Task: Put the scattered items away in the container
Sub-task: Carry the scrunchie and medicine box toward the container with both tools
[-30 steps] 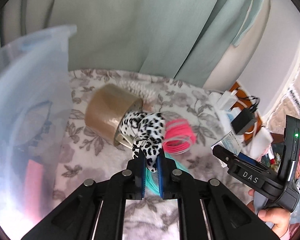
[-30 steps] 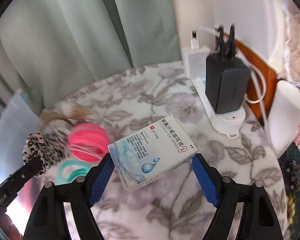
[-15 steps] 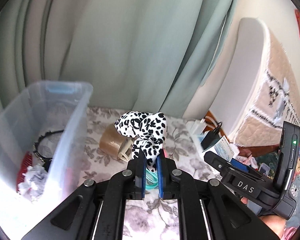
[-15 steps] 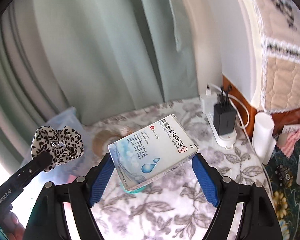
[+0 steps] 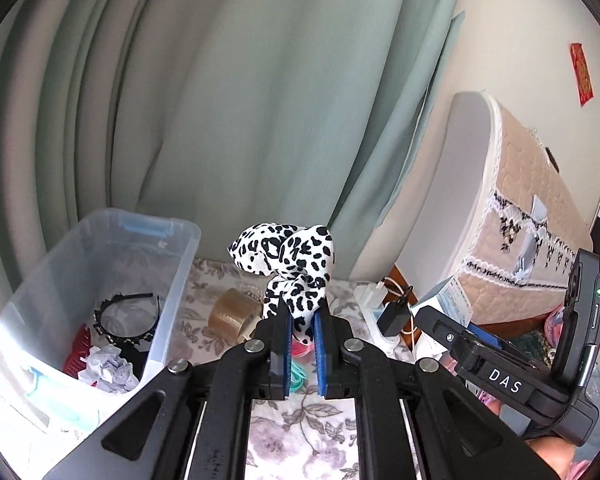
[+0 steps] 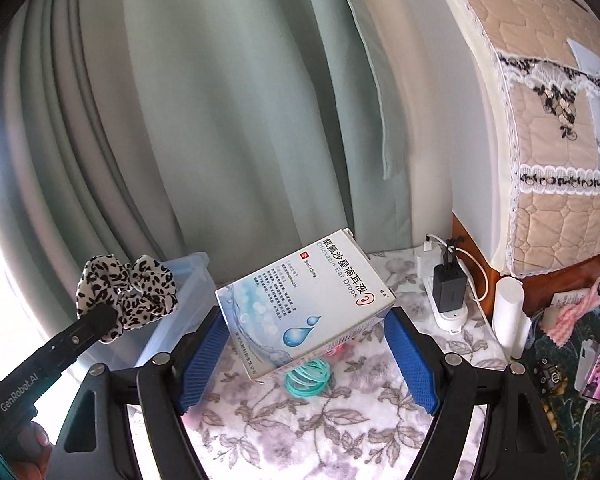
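My left gripper is shut on a black-and-white leopard scrunchie and holds it high above the table, right of the clear plastic bin. The scrunchie also shows in the right wrist view. My right gripper is shut on a white-and-blue ear-drops box, lifted above the table. The box's edge shows in the left wrist view. The bin holds a black headband, a red comb and crumpled paper.
On the floral tablecloth lie a brown tape roll, teal hair ties and pink hair ties. A power strip with a black charger and a white cylinder stand right. Green curtains hang behind.
Both grippers have risen well above the table, carrying the scrunchie and the box. The bin now shows lower left in the left wrist view with its contents visible.
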